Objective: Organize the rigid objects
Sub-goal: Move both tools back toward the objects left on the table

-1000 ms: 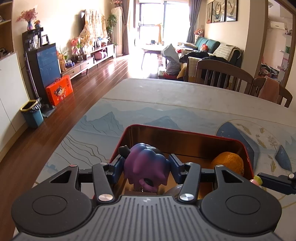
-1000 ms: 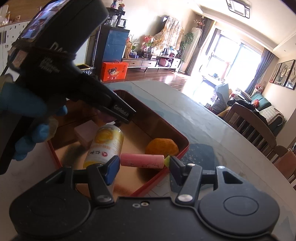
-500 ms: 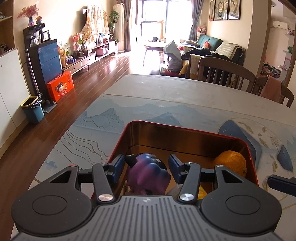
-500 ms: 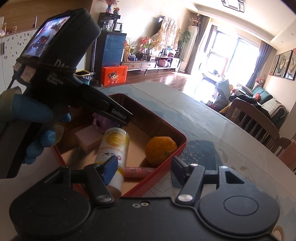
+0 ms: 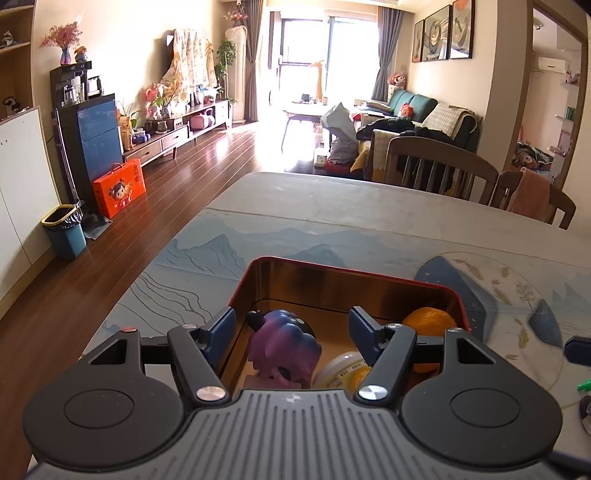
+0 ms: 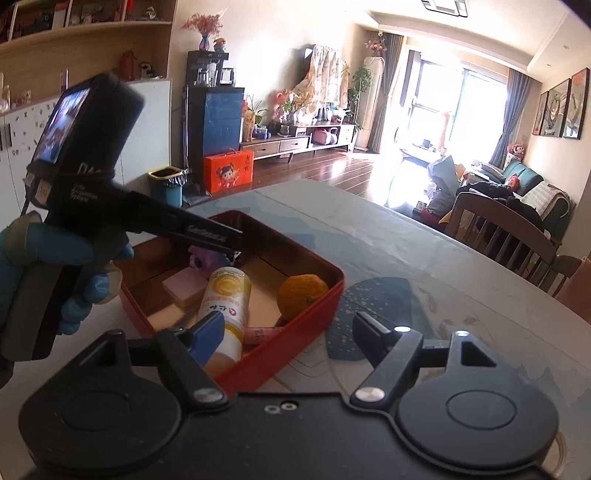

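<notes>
While both claws have just been opening, the left claw (image 5: 291, 330) gapes over the purple toy (image 5: 282, 347) lying free in the red tin (image 6: 314, 306); right claw (image 6: 288, 332) empty. Toy seems light, stiff: grip its body.

We see a long table (image 5: 369, 206) covered by a mat printed with pale blue mountains (image 5: 207, 251). Two wooden chairs (image 5: 439, 166) stand at its far side, one draped with a pinkish cloth (image 5: 532, 194). On the dark wood floor (image 5: 184, 173), an orange gift box (image 5: 119, 186) leans near a dark blue cabinet (image 5: 96, 133), with a teal waste bin (image 5: 66, 230) beside it. Farther off we make out a teal sofa (image 5: 410, 103), framed pictures (image 5: 441, 33) and bright glass doors (image 5: 325, 55). A small green item (image 5: 583, 386) at the right edge may be a toy; we cannot tell.
</notes>
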`<state>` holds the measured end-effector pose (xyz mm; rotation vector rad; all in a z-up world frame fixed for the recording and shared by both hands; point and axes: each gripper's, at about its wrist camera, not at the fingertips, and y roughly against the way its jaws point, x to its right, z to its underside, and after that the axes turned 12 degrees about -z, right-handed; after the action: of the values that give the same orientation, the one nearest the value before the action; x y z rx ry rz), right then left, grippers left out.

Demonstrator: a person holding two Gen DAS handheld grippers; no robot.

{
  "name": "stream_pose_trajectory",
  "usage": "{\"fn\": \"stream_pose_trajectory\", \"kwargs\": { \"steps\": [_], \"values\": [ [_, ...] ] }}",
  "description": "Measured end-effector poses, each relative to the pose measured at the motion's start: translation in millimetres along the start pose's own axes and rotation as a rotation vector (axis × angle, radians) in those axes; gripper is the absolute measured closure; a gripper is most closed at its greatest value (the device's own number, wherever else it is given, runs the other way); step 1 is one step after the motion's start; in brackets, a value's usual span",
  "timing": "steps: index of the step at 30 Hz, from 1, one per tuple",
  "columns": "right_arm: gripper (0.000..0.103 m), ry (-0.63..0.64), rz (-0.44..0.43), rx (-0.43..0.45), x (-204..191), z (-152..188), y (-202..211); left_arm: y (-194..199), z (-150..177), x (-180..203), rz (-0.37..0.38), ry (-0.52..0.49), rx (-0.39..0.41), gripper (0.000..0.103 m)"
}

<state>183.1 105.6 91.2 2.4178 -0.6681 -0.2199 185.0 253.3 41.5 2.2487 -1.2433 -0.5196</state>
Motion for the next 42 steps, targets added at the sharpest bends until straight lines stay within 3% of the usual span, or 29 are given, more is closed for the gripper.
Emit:
{"fn": "stream_pose_trajectory", "kwargs": {
  "steps": [10, 15, 23, 32, 38, 42],
  "values": [
    [0.014, -0.069, -0.023, 0.04, 19.7, 15.1, 53.1, 39.7, 4.2, 2.7, 0.013, 0.004, 0.062, 0.03],
    [0.007, -0.109, -0.012, 0.054, 32.5, 26.3, 82.8, 63.2, 9.7, 13.1, 0.034, -0.018, 0.098, 0.02],
    [0.0, -0.162, 0.065, 0.092, 62.5, 54.6, 138.2, 94.5, 23.3, 38.5, 0.134, -0.064, 0.135, 0.02],
    [0.0, -0.282, 0.167, 0.082, 107.0, 100.1, 175.1, 113.5, 41.0, 84.3, 0.282, -0.097, 0.12, 0.01],
    [0.0, -0.312, 0.185, 0.059, 125.7, 126.2, 180.7, 113.7, 52.0, 123.6, 0.343, -0.112, 0.096, 0.007],
    [0.0, -0.289, 0.147, 0.022, 129.0, 139.2, 175.7, 111.5, 59.5, 150.3, 0.389, -0.127, 0.069, 0.007]
  ]
}}
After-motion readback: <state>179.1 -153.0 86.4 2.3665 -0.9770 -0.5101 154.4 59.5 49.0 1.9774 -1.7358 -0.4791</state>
